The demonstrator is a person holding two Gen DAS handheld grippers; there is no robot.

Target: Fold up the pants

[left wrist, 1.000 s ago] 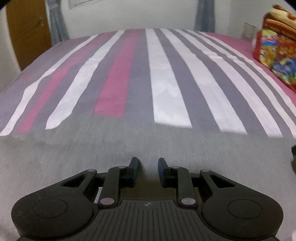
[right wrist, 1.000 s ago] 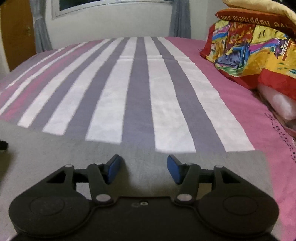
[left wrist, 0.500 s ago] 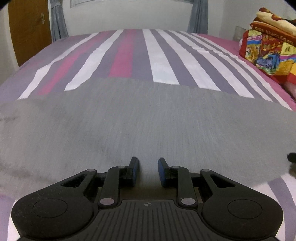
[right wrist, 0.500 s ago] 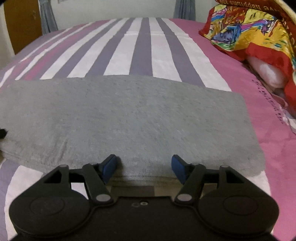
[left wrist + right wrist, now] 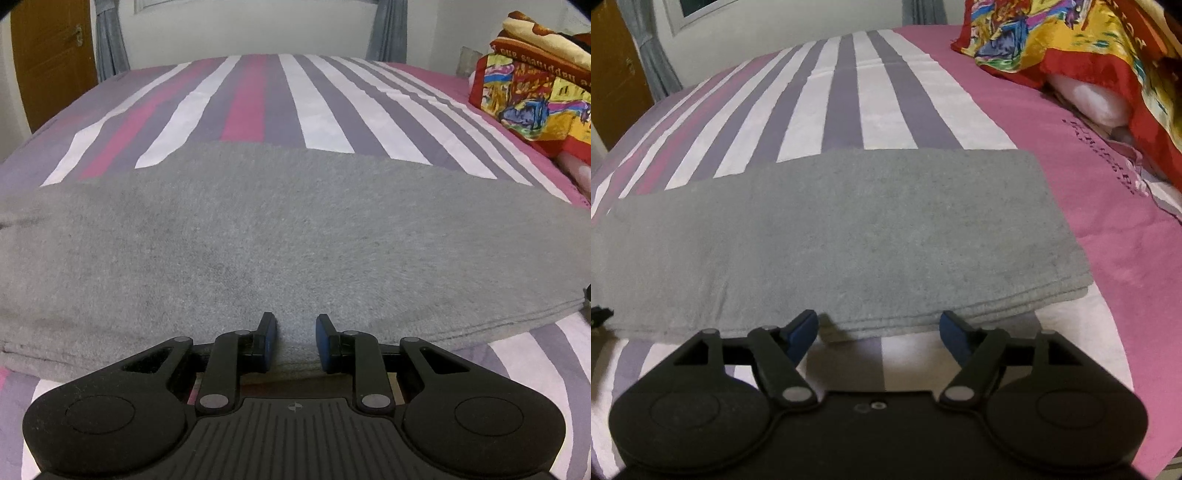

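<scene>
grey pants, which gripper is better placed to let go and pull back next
Left. The left gripper is shut on the grey pants at the near edge; the right gripper is opening, nothing between its fingers.

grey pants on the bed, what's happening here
A person with a gripper in each hand is folding grey pants on a striped bedsheet. The left gripper is shut on the near edge of the folded stack. The right gripper is opening, its fingers clear of the cloth.
</scene>
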